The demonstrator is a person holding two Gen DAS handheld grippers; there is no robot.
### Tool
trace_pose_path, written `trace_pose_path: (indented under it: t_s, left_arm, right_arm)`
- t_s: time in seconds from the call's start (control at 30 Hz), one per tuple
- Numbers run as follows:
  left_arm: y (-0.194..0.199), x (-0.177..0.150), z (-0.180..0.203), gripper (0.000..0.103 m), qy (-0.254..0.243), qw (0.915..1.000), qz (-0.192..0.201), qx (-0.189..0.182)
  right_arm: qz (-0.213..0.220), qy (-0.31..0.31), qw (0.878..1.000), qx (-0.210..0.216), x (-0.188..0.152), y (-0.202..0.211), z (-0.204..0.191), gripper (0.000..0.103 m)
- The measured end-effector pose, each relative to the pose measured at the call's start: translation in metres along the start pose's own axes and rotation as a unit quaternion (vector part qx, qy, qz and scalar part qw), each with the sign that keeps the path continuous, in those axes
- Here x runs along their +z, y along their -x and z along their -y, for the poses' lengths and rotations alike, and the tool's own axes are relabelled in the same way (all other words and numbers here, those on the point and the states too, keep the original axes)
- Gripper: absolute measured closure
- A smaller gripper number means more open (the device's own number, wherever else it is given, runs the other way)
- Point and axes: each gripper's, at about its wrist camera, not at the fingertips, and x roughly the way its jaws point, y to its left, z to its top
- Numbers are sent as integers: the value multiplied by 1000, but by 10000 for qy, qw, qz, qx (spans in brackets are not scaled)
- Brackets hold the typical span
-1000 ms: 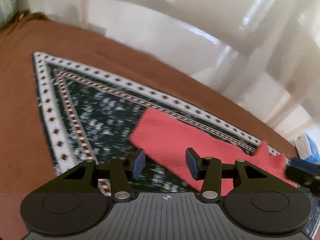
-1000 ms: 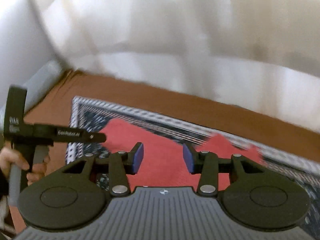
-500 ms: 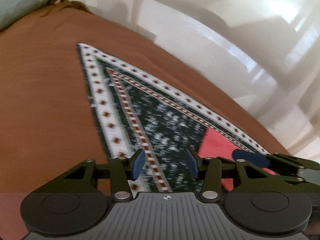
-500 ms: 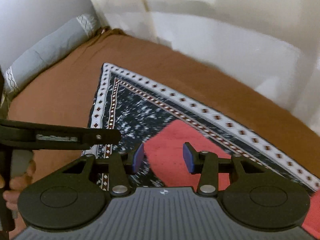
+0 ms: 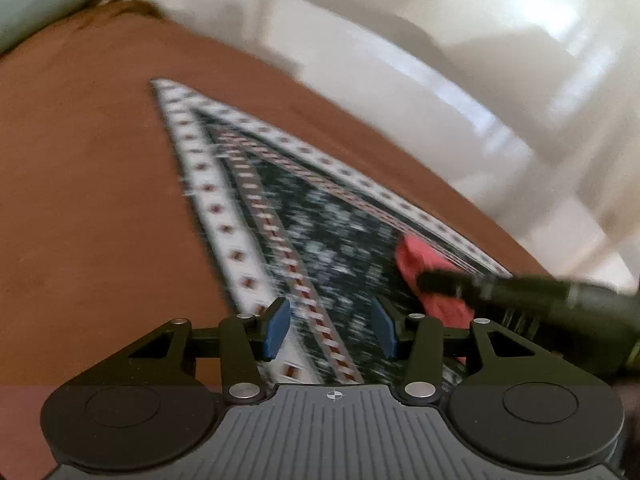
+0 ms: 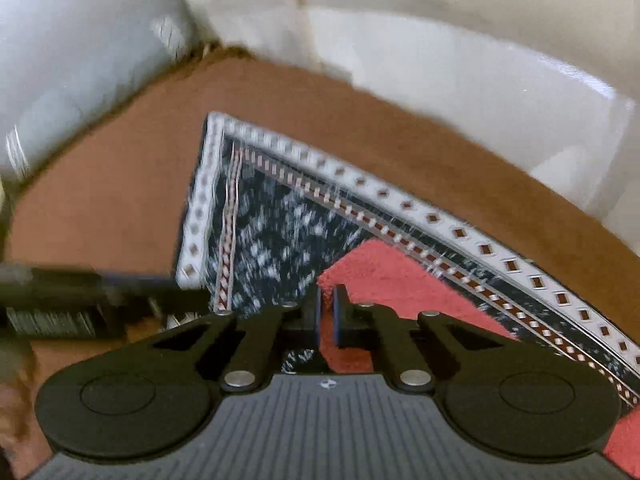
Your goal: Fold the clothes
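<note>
Right gripper (image 6: 328, 308) pinches the red garment's (image 6: 384, 276) corner on the patterned mat (image 6: 276, 236); left gripper (image 5: 328, 330) hovers spread wide, empty.

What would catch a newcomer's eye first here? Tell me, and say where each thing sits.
First the red cloth, bright against the dark patterned mat that it lies on, which is spread over a brown cover. The right gripper has its fingers nearly together at the cloth's near corner, seemingly pinching it. The left gripper hangs open above the mat's white border, off to the cloth's left.
</note>
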Motion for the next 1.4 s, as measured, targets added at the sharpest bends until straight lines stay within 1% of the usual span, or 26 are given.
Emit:
trace_pose_path:
  t_s: [0.07,0.17,0.2,0.27,0.37,0.4,0.43,0.5,0.53,0.57,0.6,0.63,0.7,0.77,0.87,0.97,1.13,1.27,1.3,1.4]
  left_arm:
    - [-2,-6,18,40,-311,9991,-111,-274]
    - [-9,-16,49,37,-702,9951,-244,-658]
    - [-12,-21,60,33,-756,9938,-277,-770]
    - [-21,-28,83,31,-853,9915,-332,-925]
    - [-33,-36,116,30,-1053,9900,-251,-902]
    - [-36,-37,123,27,-1065,9903,-181,-874]
    - [-40,-37,128,26,-1032,9915,-149,-774]
    - [-50,-36,134,27,-911,9941,-150,-577]
    - [-56,-35,134,31,-825,9951,-180,-517]
    - [-60,-34,134,40,-792,9954,-251,-483]
    - [-64,-33,134,85,-776,9954,-336,-457]
    - [-64,-33,136,102,-854,9946,-336,-483]
    - [-60,-33,143,103,-1070,9922,-282,-568]
    - [-49,-33,157,103,-1371,9880,-134,-695]
    - [-36,-38,182,103,-1855,9791,47,-838]
    - [-35,-47,205,103,-2259,9695,57,-953]
    - [-43,-65,233,103,-2878,9520,-115,-1036]
    - [-57,-84,248,103,-3462,9319,-346,-1026]
    - [-58,-89,249,103,-3535,9287,-414,-1035]
    - [-62,-96,252,103,-3660,9235,-529,-1017]
  right_arm:
    - [191,-462,9983,292,4,19,15,97]
    - [397,-1103,9913,604,8,45,40,97]
    - [452,-1248,9890,650,8,53,48,97]
    - [544,-1448,9857,662,8,66,59,97]
    - [617,-1504,9850,575,6,78,66,97]
    - [629,-1525,9846,570,5,80,66,97]
    - [655,-1551,9842,557,4,83,68,97]
    - [808,-1632,9821,476,-2,96,73,97]
    - [885,-1673,9810,435,-4,103,76,97]
    - [961,-1713,9797,395,-7,109,78,97]
    - [1037,-1754,9784,354,-10,116,81,97]
    - [1113,-1794,9770,313,-12,123,84,97]
    - [1265,-1873,9738,232,-18,136,89,97]
    - [1416,-1952,9704,150,-23,149,94,97]
    - [1643,-2069,9645,27,-31,168,102,97]
    - [1860,-2197,9576,-104,-41,188,110,97]
    - [2043,-2680,9401,-516,-91,218,127,97]
    - [1986,-3165,9237,-845,-133,224,139,97]
    - [1948,-3332,9182,-895,-143,223,143,97]
    - [1823,-3664,9068,-1014,-169,219,149,97]
